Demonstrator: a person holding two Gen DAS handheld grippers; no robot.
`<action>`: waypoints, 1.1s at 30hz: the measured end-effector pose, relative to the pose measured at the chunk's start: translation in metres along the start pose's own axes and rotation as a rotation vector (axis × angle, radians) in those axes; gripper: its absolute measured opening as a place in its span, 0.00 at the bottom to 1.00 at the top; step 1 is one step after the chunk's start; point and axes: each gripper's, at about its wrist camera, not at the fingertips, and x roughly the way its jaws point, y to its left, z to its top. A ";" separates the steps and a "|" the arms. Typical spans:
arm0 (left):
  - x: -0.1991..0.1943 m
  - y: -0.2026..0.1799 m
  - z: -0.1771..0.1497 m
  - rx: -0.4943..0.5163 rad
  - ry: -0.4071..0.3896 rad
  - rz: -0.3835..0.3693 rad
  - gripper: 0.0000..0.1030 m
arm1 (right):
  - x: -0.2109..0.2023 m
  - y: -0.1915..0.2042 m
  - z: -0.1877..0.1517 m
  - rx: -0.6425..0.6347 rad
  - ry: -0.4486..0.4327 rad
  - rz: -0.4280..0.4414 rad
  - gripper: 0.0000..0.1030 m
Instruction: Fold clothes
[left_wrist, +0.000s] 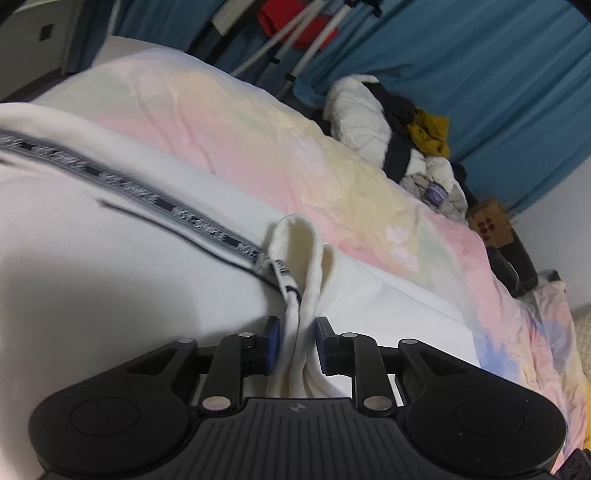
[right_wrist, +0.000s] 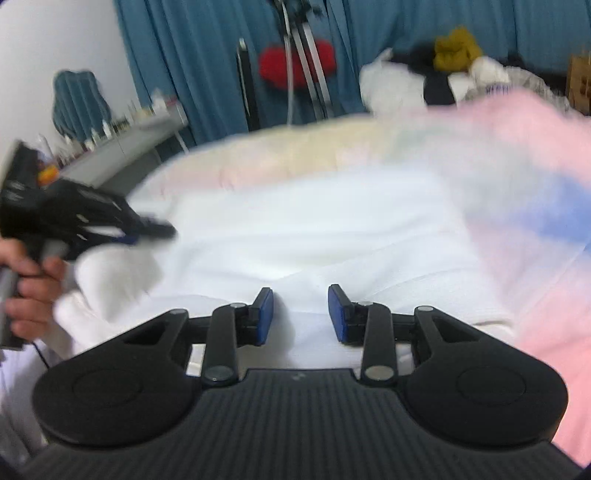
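Observation:
A white garment with a dark lettered band lies spread on a pastel bedspread. In the left wrist view a raised fold of its white cloth stands between the pads of my left gripper. The jaws stand slightly apart and the fold sits loosely between them. The right wrist view is blurred. There my right gripper hovers open over the white garment with nothing between its fingers. My left gripper shows at the left, held by a hand, with bunched white cloth under it.
A pile of white, black and mustard clothes sits at the bed's far edge, with a cardboard box beyond it. Blue curtains, a tripod and a red object stand behind. A shelf with bottles is at the left.

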 end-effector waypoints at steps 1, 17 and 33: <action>-0.010 0.000 -0.005 0.012 -0.012 0.018 0.24 | 0.002 0.006 -0.002 -0.034 -0.004 -0.014 0.34; -0.161 0.032 -0.048 -0.112 -0.105 0.244 0.98 | -0.016 -0.007 -0.003 0.034 -0.029 0.039 0.33; -0.172 0.159 -0.041 -0.751 -0.166 0.063 0.98 | -0.022 -0.001 -0.005 0.014 -0.021 0.000 0.33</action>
